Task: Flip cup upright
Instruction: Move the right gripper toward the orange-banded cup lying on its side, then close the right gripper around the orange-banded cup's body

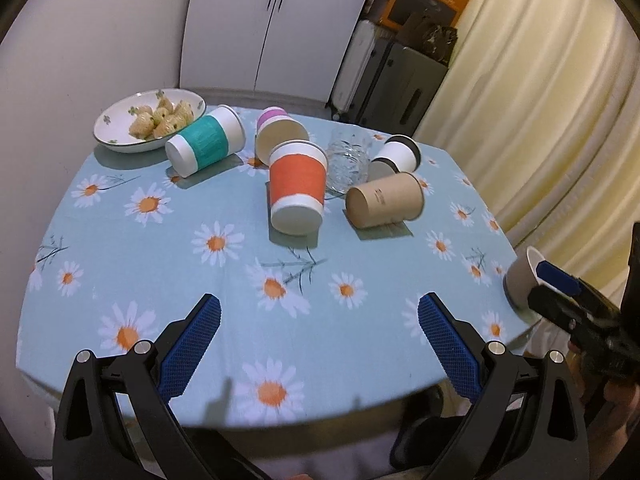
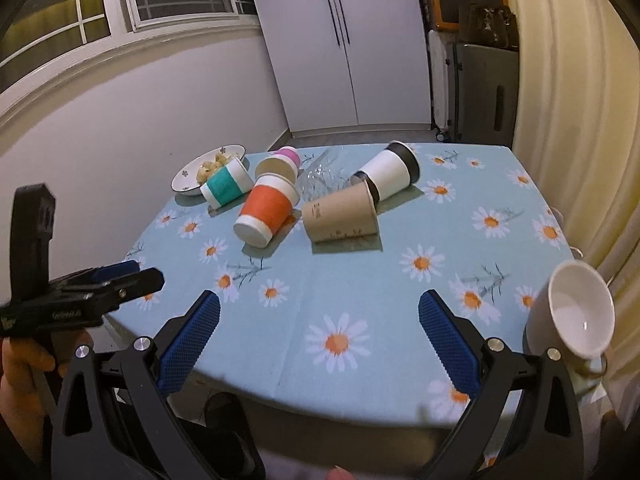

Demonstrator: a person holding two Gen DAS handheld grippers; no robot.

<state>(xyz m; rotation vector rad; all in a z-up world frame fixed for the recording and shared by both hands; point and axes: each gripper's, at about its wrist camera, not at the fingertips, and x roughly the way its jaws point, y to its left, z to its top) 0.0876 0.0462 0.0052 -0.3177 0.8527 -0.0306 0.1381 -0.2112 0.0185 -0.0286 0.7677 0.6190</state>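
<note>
Daisy-printed blue cloth covers the desk (image 1: pixel 160 264), with a white cupboard (image 1: pixel 280 24) behind at 12 o'clock. Both grippers hover over the near edge with fingers spread wide and holding nothing: the left gripper (image 1: pixel 319 316) and the right gripper (image 2: pixel 319 314). A grey cup (image 2: pixel 572 316) with a white inside sits tilted at the desk's 4 o'clock edge, mouth toward the right camera. Toward 12 o'clock lie toppled paper cups: an orange cup (image 1: pixel 297 188), a brown cup (image 1: pixel 384 200), a teal cup (image 1: pixel 206 140). A bowl (image 1: pixel 116 128) of snacks sits at 11 o'clock.
</note>
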